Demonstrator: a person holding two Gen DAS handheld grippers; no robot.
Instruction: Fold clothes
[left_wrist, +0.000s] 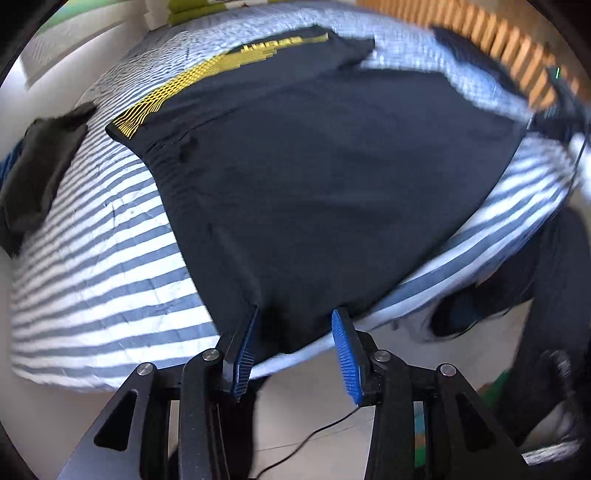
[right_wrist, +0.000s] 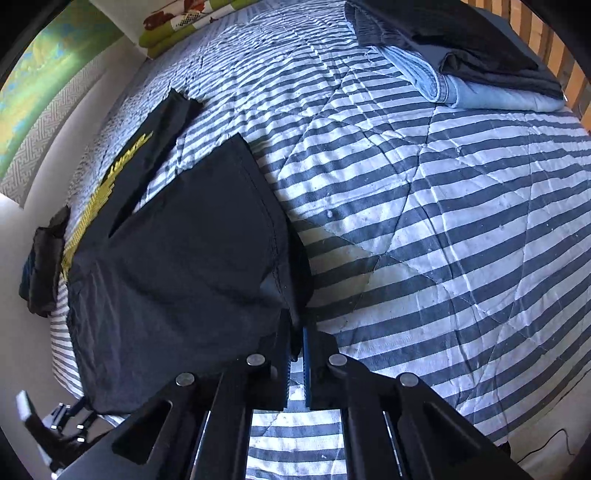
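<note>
**Striped quilt, dark shirt spread flat**

Striped quilt (right_wrist: 443, 206) carries a black shirt (left_wrist: 314, 166) with yellow print. Left gripper (left_wrist: 295, 317) is spread wide at its near hem, gripping nothing. Right gripper (right_wrist: 295, 332) is clenched on the shirt's edge.

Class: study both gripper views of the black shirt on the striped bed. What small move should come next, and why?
Probably close the left gripper on the shirt hem: its fingers are open at that edge, while the right gripper already pinches its corner. Then both can lift evenly.
</note>
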